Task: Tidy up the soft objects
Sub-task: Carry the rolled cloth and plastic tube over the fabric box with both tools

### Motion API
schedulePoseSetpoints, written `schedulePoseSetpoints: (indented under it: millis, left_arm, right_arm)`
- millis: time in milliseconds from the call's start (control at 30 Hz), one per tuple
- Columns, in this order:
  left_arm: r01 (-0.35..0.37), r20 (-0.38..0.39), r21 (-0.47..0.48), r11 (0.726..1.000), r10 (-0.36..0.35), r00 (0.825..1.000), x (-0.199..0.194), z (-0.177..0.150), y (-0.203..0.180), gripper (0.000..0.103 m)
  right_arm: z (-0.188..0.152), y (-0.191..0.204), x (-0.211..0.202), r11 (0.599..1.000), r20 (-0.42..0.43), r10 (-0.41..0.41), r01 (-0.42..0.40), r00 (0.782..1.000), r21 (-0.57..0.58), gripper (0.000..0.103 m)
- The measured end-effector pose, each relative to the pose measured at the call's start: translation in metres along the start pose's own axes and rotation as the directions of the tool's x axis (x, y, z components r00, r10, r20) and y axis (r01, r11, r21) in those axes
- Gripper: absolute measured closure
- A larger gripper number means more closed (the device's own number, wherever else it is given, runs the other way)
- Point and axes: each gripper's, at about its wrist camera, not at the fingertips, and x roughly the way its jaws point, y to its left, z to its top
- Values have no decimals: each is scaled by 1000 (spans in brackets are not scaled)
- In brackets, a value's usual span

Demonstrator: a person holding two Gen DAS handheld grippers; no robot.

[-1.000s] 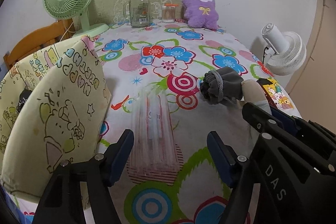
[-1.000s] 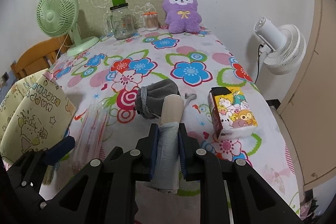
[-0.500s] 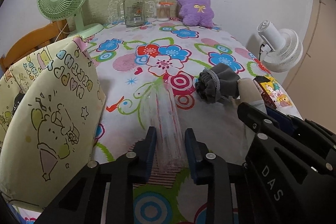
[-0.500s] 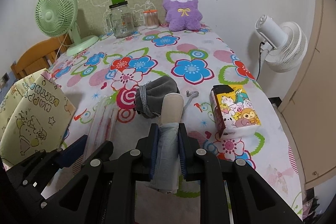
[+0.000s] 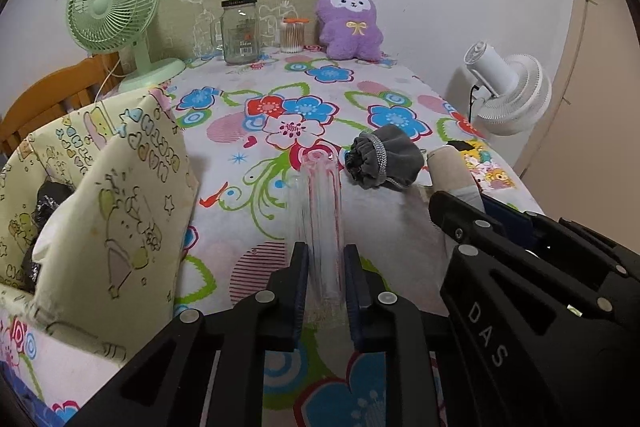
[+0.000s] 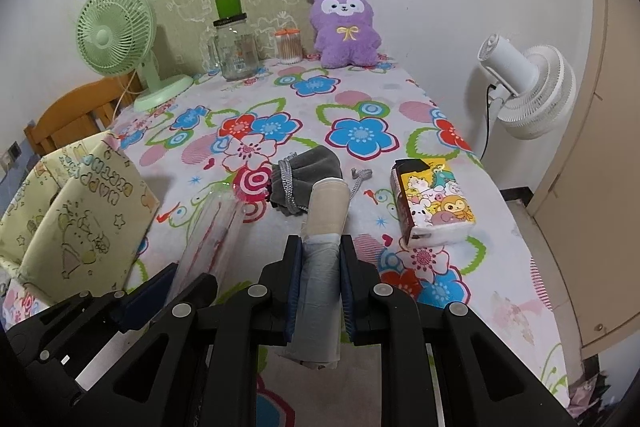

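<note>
A: Left wrist view first. What has the left gripper [image 5: 326,277] got?

B: Its jaws have just been closing and now pinch the near end of a clear straw pack [image 5: 320,211], which runs from them toward 12 o'clock over the floral cloth [image 5: 360,99].

A: And around it?

B: A grey pouch [image 5: 384,161] lies at 1 o'clock, just beside the pack's far tip. A yellow bag [image 5: 108,211] stands at 9 o'clock. The right gripper's black frame fills 3 to 5 o'clock.

A: Right wrist view?

B: The right gripper [image 6: 320,275] is clamped on a roll [image 6: 322,227], grey plastic between the pads, its tan core pointing to 12. The core's tip overlaps the pouch [image 6: 304,179]; I cannot tell whether they touch.

A: Anything else?

B: A cartoon box [image 6: 434,205] at 2 o'clock; the pack [image 6: 214,231] slants at 10, its lower end in the left gripper [image 6: 176,287]; a purple plush [image 6: 346,27] at the far edge.
</note>
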Motion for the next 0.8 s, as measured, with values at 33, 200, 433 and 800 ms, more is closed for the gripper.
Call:
schedulePoseSetpoints:
  millis: [33, 200, 433, 800]
  left_arm:
    - [0, 4, 1, 1000, 0, 1000, -3, -1, 0, 88]
    - [2, 23, 2, 1000, -2, 1000, -16, -2, -1, 88]
    - [-12, 46, 6, 1000, 11, 999, -35, 1, -3, 88]
    - [-32, 120, 37, 999, 27, 992, -68, 12, 2, 88]
  right_arm:
    - [0, 0, -2, 1000, 4, 0, 0, 1000, 0, 82]
    - [-2, 2, -16, 1000, 25, 2, -2, 1000, 1, 82]
    - [0, 5, -37, 1000, 62, 2, -2, 998, 0, 82]
    - [11, 17, -70, 1000, 132, 21, -19, 991, -15, 82]
